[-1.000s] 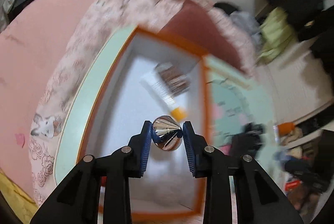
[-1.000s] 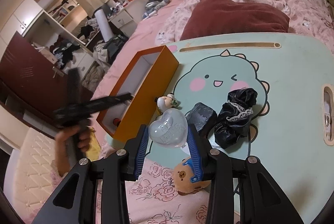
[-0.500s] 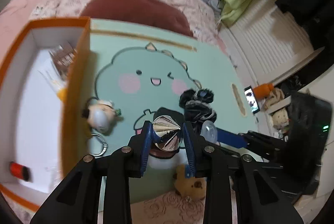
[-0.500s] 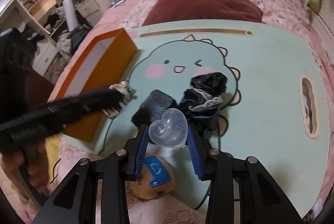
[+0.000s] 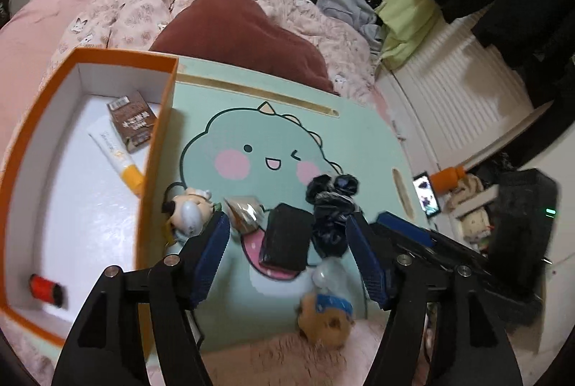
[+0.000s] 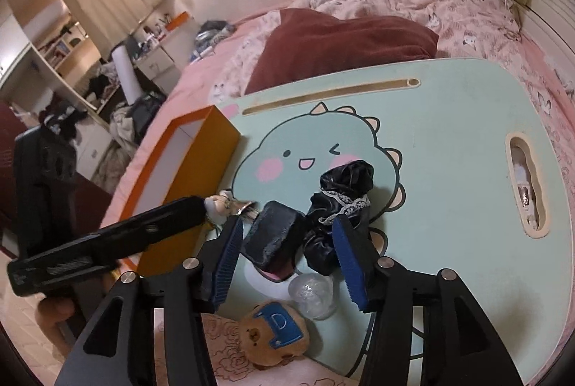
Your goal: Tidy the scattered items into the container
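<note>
Orange box (image 5: 163, 120): left of the left tongs (image 5: 287, 256), on the mint surface (image 5: 359, 141). Inside it: a brown carton (image 5: 131, 125), a cream tube (image 5: 115, 154), a red cap (image 5: 45, 289).

Small figure charm (image 5: 188, 213): just beyond the left finger of the left tongs, beside the box wall.

Left tongs: jaws opening, nothing between the pads. A second ago they pinched a shiny foil cone (image 5: 246, 213); it now lies on the surface just past the left fingertip, outside the box.

Black pouch (image 5: 287, 240) sits ahead, between the fingers but untouched. Black lace scrunchie (image 5: 332, 210) lies just right of it.

Right tongs (image 6: 293, 260): jaws also opening, empty. The clear heart case (image 6: 312, 294) they gripped a second ago now rests on the surface under them, touching the bear plush (image 6: 273, 332) at the near edge.

Judgement: both releases landed on the surface, not in the box, so neither counts toward tidying. Six loose items remain: charm, cone, pouch, scrunchie, heart, bear.
</note>
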`<action>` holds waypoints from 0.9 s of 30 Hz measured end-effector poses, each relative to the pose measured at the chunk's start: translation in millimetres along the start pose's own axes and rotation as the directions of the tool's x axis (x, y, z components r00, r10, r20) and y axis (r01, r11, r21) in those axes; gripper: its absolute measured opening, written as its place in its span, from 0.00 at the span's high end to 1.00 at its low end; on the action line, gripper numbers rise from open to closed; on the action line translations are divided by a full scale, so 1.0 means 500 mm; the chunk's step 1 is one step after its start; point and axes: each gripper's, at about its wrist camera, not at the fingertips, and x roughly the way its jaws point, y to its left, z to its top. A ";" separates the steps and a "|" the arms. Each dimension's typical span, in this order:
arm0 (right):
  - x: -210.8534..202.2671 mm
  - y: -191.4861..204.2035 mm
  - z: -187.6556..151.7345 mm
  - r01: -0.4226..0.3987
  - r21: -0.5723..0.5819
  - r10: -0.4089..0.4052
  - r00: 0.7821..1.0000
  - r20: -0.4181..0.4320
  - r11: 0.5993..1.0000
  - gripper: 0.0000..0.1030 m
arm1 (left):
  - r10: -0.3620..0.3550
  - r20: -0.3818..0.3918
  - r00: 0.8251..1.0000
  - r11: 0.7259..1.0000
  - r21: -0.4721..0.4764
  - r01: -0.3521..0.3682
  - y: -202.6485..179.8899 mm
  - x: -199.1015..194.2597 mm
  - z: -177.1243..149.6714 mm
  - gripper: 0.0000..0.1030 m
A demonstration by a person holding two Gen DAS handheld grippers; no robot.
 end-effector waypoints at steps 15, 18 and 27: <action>0.007 0.005 -0.007 -0.006 0.002 0.006 1.000 -0.024 1.000 0.50 | 0.271 -0.166 0.948 0.957 0.154 -0.246 0.132 -0.100 -0.011 0.53; 0.009 0.005 -0.009 -0.008 0.002 0.008 1.000 -0.028 1.000 0.50 | 0.229 -0.231 0.946 0.971 0.120 -0.205 0.162 -0.072 -0.030 0.53; 0.011 0.005 -0.011 -0.005 0.003 0.005 0.999 -0.034 1.000 0.50 | 0.148 -0.320 0.936 0.988 0.011 -0.152 0.206 -0.020 -0.032 0.53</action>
